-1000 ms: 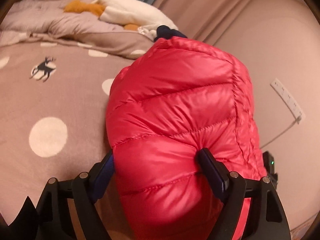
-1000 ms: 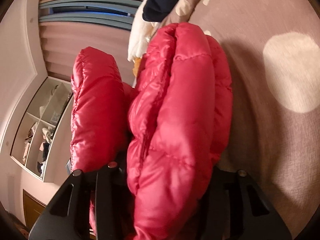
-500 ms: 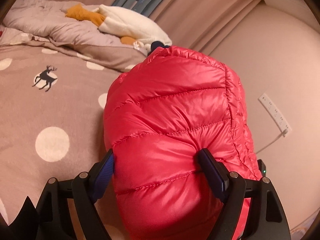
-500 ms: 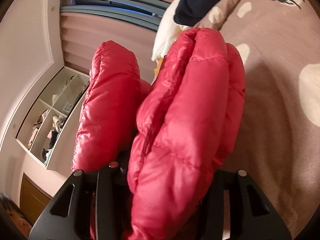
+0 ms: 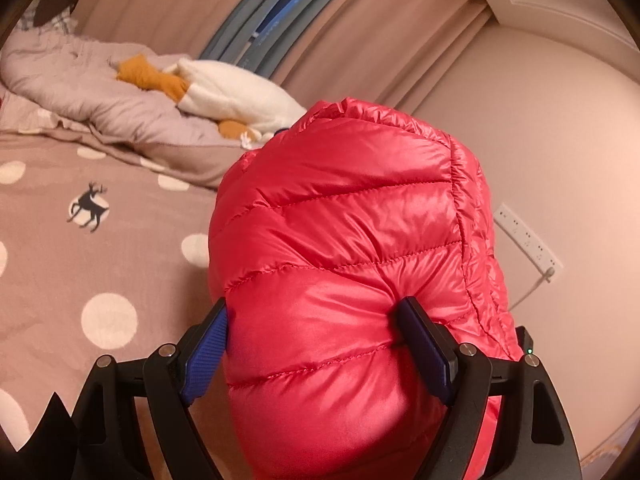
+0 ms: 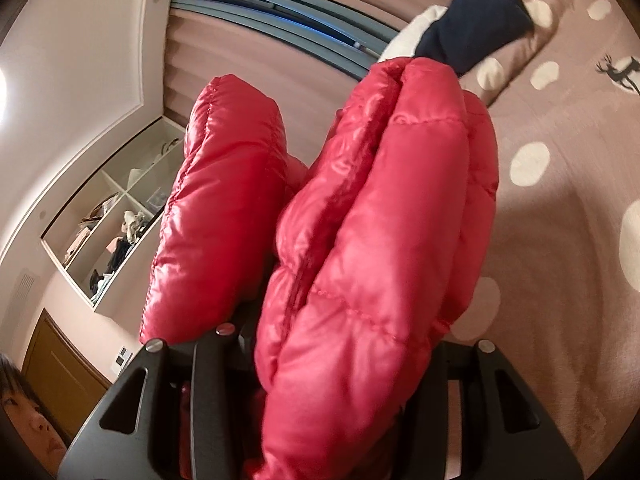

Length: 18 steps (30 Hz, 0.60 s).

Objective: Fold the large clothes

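A shiny red quilted down jacket (image 5: 344,248) fills the left wrist view, bunched into a thick roll held above the bed. My left gripper (image 5: 316,320) is shut on this roll, its blue pads pressing into both sides. In the right wrist view the same red jacket (image 6: 384,240) stands as a thick folded bundle, with a second puffy part at its left. My right gripper (image 6: 332,344) is shut on that bundle; the padding hides its fingertips. The view is rolled sideways.
A brown bedspread (image 5: 80,264) with white dots and a deer print lies below. At the bed's head lie a grey duvet (image 5: 80,80), a white and orange plush toy (image 5: 224,92) and a dark navy garment (image 6: 476,28). A wall socket strip (image 5: 524,236), curtains, wall shelves (image 6: 116,216) and a person's head (image 6: 24,412).
Both grippers have risen with the jacket. The left view tilts up and shows more curtain and wall. The right view has rolled, and a person's head has come into its lower left corner.
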Tool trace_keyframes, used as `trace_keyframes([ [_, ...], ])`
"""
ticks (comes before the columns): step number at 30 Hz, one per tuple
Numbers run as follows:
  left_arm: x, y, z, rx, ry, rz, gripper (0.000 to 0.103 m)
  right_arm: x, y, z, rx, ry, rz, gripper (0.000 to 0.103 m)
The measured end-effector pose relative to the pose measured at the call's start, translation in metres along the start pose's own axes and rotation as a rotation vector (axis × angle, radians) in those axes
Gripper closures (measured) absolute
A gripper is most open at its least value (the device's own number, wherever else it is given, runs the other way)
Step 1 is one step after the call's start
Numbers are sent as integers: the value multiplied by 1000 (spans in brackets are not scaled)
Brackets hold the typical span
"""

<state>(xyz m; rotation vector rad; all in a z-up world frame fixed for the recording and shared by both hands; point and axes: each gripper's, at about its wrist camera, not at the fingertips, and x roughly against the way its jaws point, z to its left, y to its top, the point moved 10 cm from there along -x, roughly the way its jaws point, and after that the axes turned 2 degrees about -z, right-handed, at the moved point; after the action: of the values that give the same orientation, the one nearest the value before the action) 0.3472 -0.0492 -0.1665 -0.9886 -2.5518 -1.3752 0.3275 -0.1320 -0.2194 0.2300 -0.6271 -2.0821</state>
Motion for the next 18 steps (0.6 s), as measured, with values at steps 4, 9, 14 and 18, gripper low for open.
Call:
trace_keyframes([
  [4,6,9,1,11,1,-17,21,-3,2,11,32,-2,-1,59],
  [9,19,19,-2,-2,-19,-41,21,-4,0,23,91,1,6,58],
  [14,32,25,-3,-14,-17,-80,21,-10,0,35,122,22,-2,58],
  [18,42,29,0,-11,-4,-103,21,-15,-1,39,150,19,5,58],
])
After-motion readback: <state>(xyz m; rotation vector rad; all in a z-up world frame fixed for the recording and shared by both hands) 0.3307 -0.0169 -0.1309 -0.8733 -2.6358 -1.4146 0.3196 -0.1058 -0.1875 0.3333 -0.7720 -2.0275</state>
